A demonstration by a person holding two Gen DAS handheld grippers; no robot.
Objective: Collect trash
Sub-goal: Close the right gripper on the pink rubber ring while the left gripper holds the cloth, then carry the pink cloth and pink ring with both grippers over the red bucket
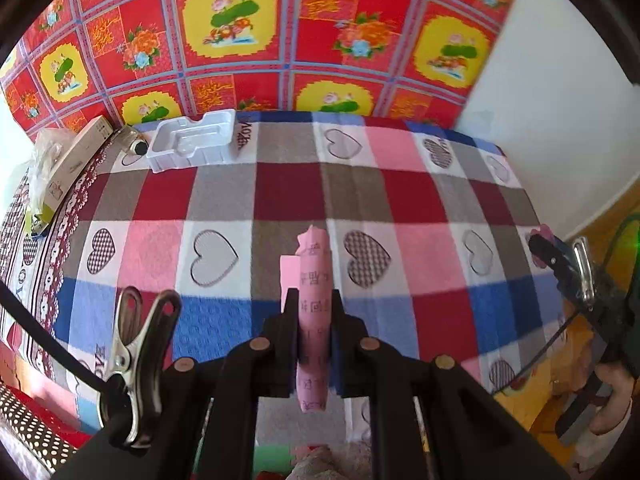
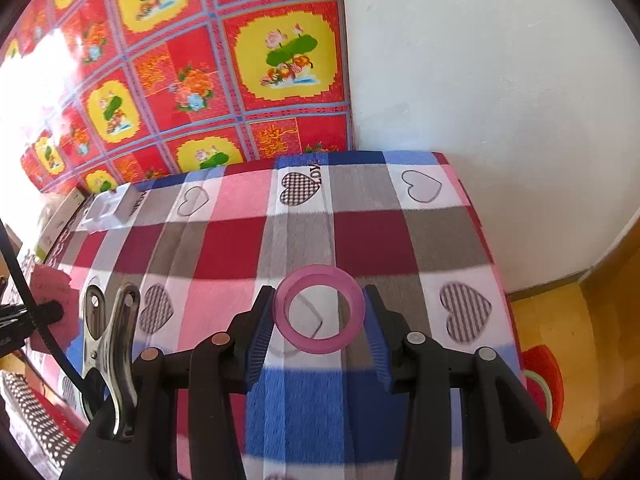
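The rolled pink printed paper (image 1: 314, 320) is partly covered by the left gripper's black fingers (image 1: 290, 344), and its printed characters are too blurred to read. The white moulded plastic tray (image 2: 106, 210) is small and smeared in the right wrist view. A long cardboard box (image 1: 70, 164) half hides crumpled clear plastic (image 1: 42, 160).

A pink paper (image 1: 314, 320) printed with dark characters, rolled or folded into a narrow strip, stands on edge pinched between the left gripper (image 1: 314, 308) fingers, its torn tip reaching past them. A pink tape ring (image 2: 319, 314) (hollow, the cloth visible through it) sits clamped between the right gripper (image 2: 319, 320) pads.
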